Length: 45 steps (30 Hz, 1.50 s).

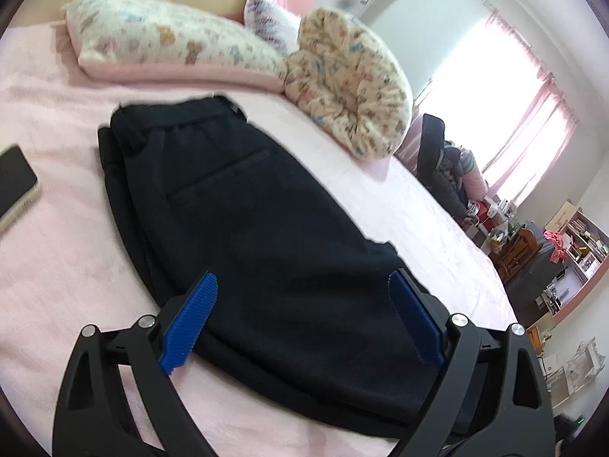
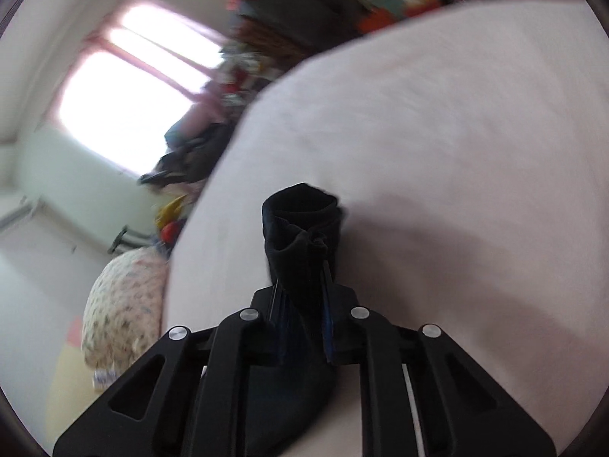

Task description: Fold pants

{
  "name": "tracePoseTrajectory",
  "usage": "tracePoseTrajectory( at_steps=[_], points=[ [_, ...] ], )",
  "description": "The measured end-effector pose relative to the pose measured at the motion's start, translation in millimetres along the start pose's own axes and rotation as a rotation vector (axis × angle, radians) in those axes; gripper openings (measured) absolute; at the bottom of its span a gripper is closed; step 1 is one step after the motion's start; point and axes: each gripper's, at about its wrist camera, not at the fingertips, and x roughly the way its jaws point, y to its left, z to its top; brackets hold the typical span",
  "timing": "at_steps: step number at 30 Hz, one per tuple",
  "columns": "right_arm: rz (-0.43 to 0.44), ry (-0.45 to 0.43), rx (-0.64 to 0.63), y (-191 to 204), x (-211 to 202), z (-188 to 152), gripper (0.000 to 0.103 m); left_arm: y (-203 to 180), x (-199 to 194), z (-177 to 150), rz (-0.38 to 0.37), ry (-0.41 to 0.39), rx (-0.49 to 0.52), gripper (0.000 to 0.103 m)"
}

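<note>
Black pants (image 1: 243,205) lie on the pink bed, waistband at the far end, legs folded together and running toward me. My left gripper (image 1: 304,289) is open, its blue pads (image 1: 190,323) standing wide apart just above the near part of the pants, holding nothing. In the right wrist view, my right gripper (image 2: 302,289) is shut on a bunched piece of the black pants (image 2: 300,228), lifted above the bed; the fabric sticks up past the fingertips and hangs down between the arms.
A pink bedsheet (image 1: 57,251) covers the bed. Floral pillows (image 1: 171,42) and a round floral cushion (image 1: 350,87) lie at the head. A phone (image 1: 15,186) lies left of the pants. A chair with clothes (image 1: 445,167) and cluttered shelves (image 1: 563,259) stand beyond the right bed edge.
</note>
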Motion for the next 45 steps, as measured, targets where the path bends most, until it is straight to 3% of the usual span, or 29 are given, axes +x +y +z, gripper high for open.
tracePoseTrajectory(
  at_steps=[5, 11, 16, 23, 29, 33, 34, 37, 40, 42, 45],
  points=[
    [0.139, 0.005, -0.203, 80.6, -9.7, -13.8, 0.015, -3.9, -14.9, 4.6, 0.0, -0.073, 0.038, 0.092],
    [0.298, 0.114, -0.436, 182.5, -0.5, -82.8, 0.015, 2.1, -18.8, 8.4, 0.009, -0.083, 0.033, 0.093],
    [0.344, 0.228, -0.55, 225.1, 27.8, -145.0, 0.015, 12.8, -19.9, 10.6, 0.022, -0.079, 0.009, 0.093],
    [0.377, 0.375, -0.592, 244.7, 54.5, -222.6, 0.015, 15.4, -18.3, 11.2, 0.021, -0.073, 0.017, 0.093],
    [0.376, 0.474, -0.704, 269.5, 70.9, -286.2, 0.015, 15.3, -16.9, 12.0, 0.023, -0.071, 0.027, 0.093],
    [0.186, 0.616, -0.918, 262.4, 93.9, -347.5, 0.019, 18.0, -16.0, 13.9, 0.015, -0.062, 0.019, 0.093],
    [0.165, 0.632, -0.962, 259.6, 93.3, -357.0, 0.025, 18.5, -16.7, 14.5, 0.01, -0.061, 0.018, 0.093],
    [0.193, 0.623, -1.029, 261.1, 75.9, -365.5, 0.048, 22.2, -18.7, 18.2, -0.007, -0.067, 0.003, 0.093],
    [0.282, 0.633, -0.987, 263.4, 56.1, -356.9, 0.049, 28.1, -20.4, 22.1, -0.047, -0.066, -0.033, 0.094],
    [0.347, 0.554, -0.972, 273.8, 42.9, -348.3, 0.049, 30.5, -19.9, 24.1, -0.074, -0.06, -0.055, 0.094],
    [0.347, 0.496, -0.96, 281.4, 43.2, -339.0, 0.049, 36.3, -17.4, 24.9, -0.082, -0.043, -0.084, 0.094]
  ],
)
